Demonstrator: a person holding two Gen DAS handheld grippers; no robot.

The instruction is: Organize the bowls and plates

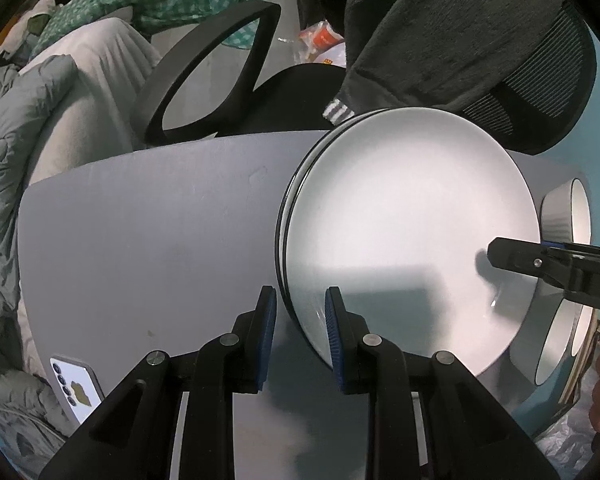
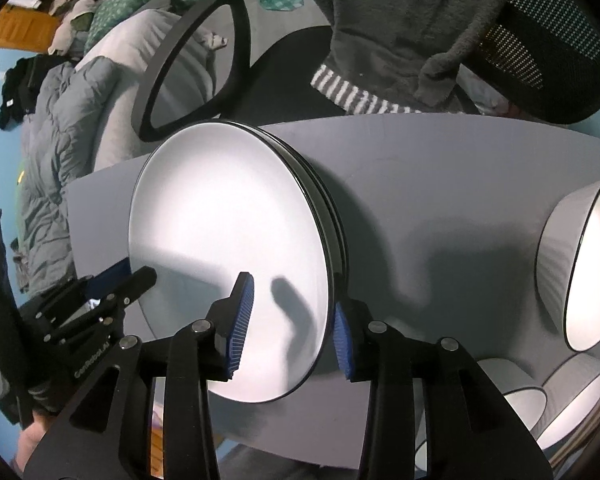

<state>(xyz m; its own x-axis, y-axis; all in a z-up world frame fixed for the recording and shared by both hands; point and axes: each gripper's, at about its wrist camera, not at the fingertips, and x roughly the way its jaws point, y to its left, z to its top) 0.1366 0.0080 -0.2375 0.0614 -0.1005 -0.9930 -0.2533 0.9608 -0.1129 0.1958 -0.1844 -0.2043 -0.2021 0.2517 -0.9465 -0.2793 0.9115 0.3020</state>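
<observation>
Plates, white with dark rims, sit stacked on the grey worktop, bowls just beside them. The left gripper straddles the top plate's near rim, fingers narrow, no contact visible. The right gripper likewise brackets the opposite rim, fingers apart, not pressing.

Both wrist cameras look steeply down, close, from opposite sides, sharing the plate stack and table.

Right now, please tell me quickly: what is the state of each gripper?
Left gripper: jaws straddle the rim of the top plate; whether they grip it cannot be told.
Right gripper: open, astride the same plate's rim.
</observation>
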